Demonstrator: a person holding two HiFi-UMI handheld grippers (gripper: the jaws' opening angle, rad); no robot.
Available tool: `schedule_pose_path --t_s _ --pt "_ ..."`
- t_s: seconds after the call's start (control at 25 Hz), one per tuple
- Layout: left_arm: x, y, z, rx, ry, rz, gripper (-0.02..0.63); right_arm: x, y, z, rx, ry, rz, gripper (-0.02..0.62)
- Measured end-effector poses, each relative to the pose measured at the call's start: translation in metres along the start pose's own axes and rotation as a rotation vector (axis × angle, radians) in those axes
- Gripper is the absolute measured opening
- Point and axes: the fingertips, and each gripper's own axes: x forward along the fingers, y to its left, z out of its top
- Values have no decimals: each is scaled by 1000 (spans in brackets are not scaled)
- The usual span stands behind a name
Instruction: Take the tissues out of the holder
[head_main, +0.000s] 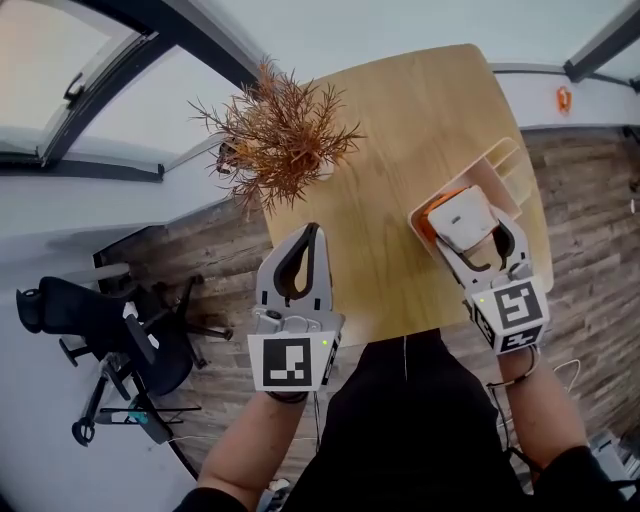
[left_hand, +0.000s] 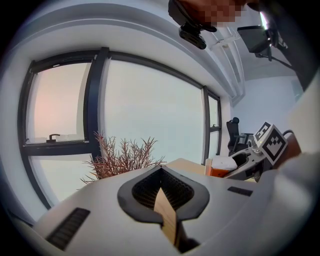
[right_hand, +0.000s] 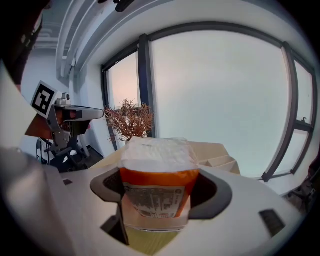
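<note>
An orange and white tissue pack (head_main: 458, 217) (right_hand: 159, 175) stands at the near end of a cream slotted holder (head_main: 505, 165) (right_hand: 220, 161) on the right side of the wooden table (head_main: 400, 130). My right gripper (head_main: 472, 234) (right_hand: 160, 187) is shut on the pack, one pad against each of its sides. The left gripper (head_main: 313, 230) (left_hand: 161, 169) hovers over the table's left front part, shut with nothing in it. From the left gripper view, the pack (left_hand: 222, 166) and the right gripper (left_hand: 260, 150) show at the right.
A dry reddish plant (head_main: 280, 130) (left_hand: 122, 160) (right_hand: 131, 120) stands at the table's far left corner. A black office chair (head_main: 100, 320) sits on the floor to the left. Large windows lie beyond the table.
</note>
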Motion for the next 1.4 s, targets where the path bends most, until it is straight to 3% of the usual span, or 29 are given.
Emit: schedule_pose_path --t_s 0.8,1.4 --pt "-38 -5 53 45 -73 37 5 -52 -3 49 -47 -75 -4 360" --pt "-71 -7 114 103 -191 47 5 -100 9 104 -104 -145 1 360"
